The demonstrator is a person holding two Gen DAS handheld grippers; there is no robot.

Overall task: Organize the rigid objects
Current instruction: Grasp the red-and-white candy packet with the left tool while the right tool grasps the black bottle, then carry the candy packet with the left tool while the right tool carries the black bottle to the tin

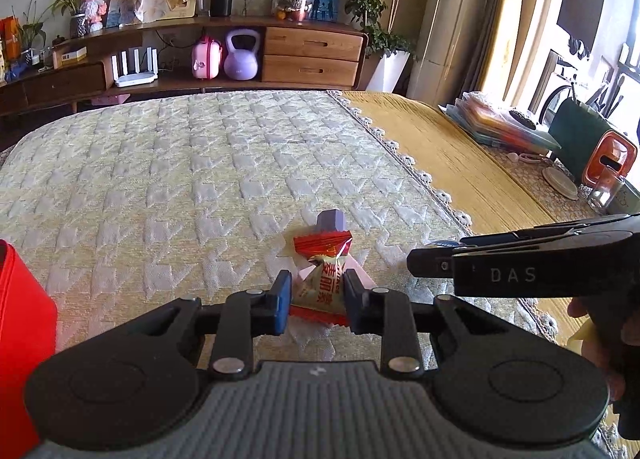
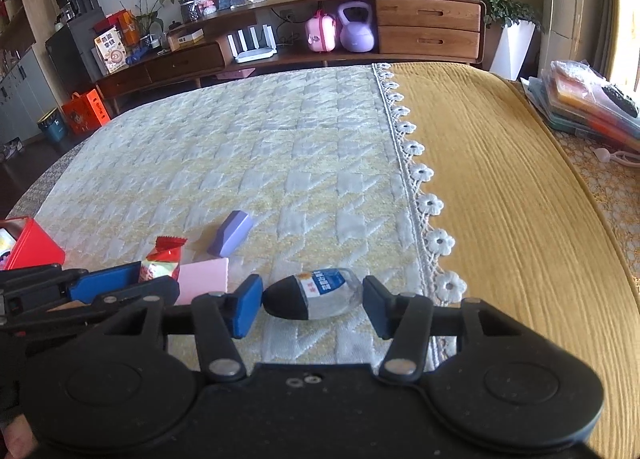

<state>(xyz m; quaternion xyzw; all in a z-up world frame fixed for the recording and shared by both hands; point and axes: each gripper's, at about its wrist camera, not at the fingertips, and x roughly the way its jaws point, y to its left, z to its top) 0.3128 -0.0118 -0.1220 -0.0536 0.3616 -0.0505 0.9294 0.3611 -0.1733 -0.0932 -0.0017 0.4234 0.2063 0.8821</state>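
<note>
**Both grippers down on the quilted bed**

The left gripper (image 1: 316, 297) is angled down, jaws narrowed onto a red snack packet (image 1: 322, 279), pinched at both sides. The right gripper (image 2: 312, 307) is pitched down too; a small bottle (image 2: 316, 294) lies between half-open jaws, contact unclear. Nearby are seen a purple block (image 2: 231, 233), a pink pad (image 2: 203, 285), a red box (image 2: 34, 249).

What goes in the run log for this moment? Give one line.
left gripper: shut on candy packet | right gripper: astride small bottle, grip unclear | red box: open
</note>
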